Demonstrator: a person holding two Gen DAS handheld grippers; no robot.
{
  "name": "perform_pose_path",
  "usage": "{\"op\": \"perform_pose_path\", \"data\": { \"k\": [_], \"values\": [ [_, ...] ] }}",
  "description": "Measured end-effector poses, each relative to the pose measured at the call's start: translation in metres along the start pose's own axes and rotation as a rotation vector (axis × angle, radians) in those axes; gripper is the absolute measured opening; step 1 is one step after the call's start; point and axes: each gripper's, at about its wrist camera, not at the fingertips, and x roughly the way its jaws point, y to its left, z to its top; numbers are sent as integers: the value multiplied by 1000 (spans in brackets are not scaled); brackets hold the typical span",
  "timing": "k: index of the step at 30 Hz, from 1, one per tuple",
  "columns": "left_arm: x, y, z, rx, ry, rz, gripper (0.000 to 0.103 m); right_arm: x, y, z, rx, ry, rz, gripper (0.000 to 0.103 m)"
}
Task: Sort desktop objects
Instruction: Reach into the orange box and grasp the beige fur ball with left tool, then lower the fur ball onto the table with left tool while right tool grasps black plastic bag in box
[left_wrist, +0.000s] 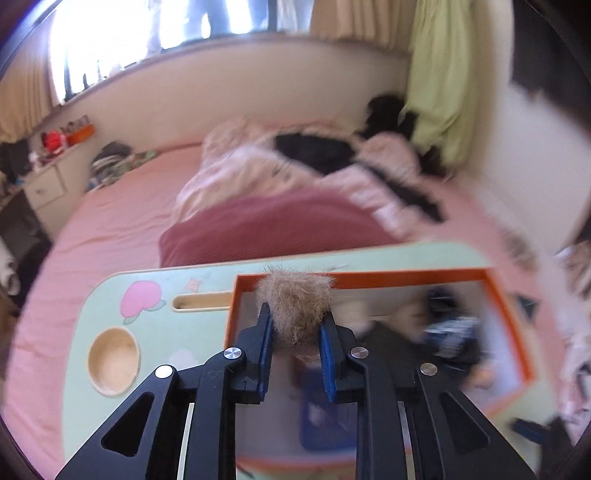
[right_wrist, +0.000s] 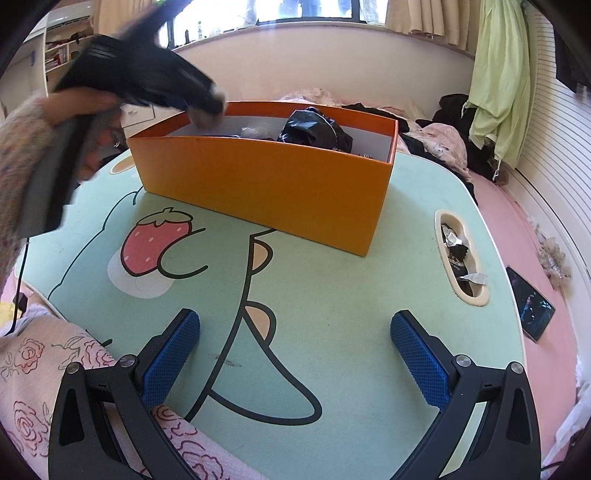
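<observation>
The left gripper (left_wrist: 295, 321) pinches a tan fluffy ball (left_wrist: 295, 302) between its nearly closed fingers, held above the orange box (right_wrist: 266, 184) at the counter's (right_wrist: 332, 302) far edge. The right gripper (right_wrist: 295, 354) hovers over the near edge, fingers spread wide, holding nothing. The box's contents are blurred and dark.

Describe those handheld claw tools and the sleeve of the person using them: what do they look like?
Each tool is a black frame of angled struts with triangular cut-outs and silver round rivets, as on the right gripper. The fingers carry blue pads with a fine grid texture; the left gripper matches. A thin black cable hangs below the left one. The person's sleeve is a fuzzy knit in pale speckled colours.
</observation>
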Motion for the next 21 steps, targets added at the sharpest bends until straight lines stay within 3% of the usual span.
{"op": "perform_pose_path", "data": {
  "k": [3,7,12,14,15,17,21],
  "values": [
    [-36,2,-19,-26,-19,-103,21,-2,3,-4,0,-4,2,103],
    [-61,0,-67,-12,13,-228,21,-3,1,-4,1,-10,5,103],
    [-33,-6,-108,62,96,-194,30,-4,-2,-5,19,-20,-4,103],
    [-25,-1,-109,41,99,-195,43,-5,-5,-5,26,-24,0,103],
    [-24,1,-109,31,98,-200,47,-7,-7,-6,32,-28,4,102],
    [-29,5,-107,25,68,-203,64,-18,-13,-3,58,-64,20,93],
    [-41,11,-101,32,1,-218,70,-45,-28,31,196,-161,76,92]
  ]
}}
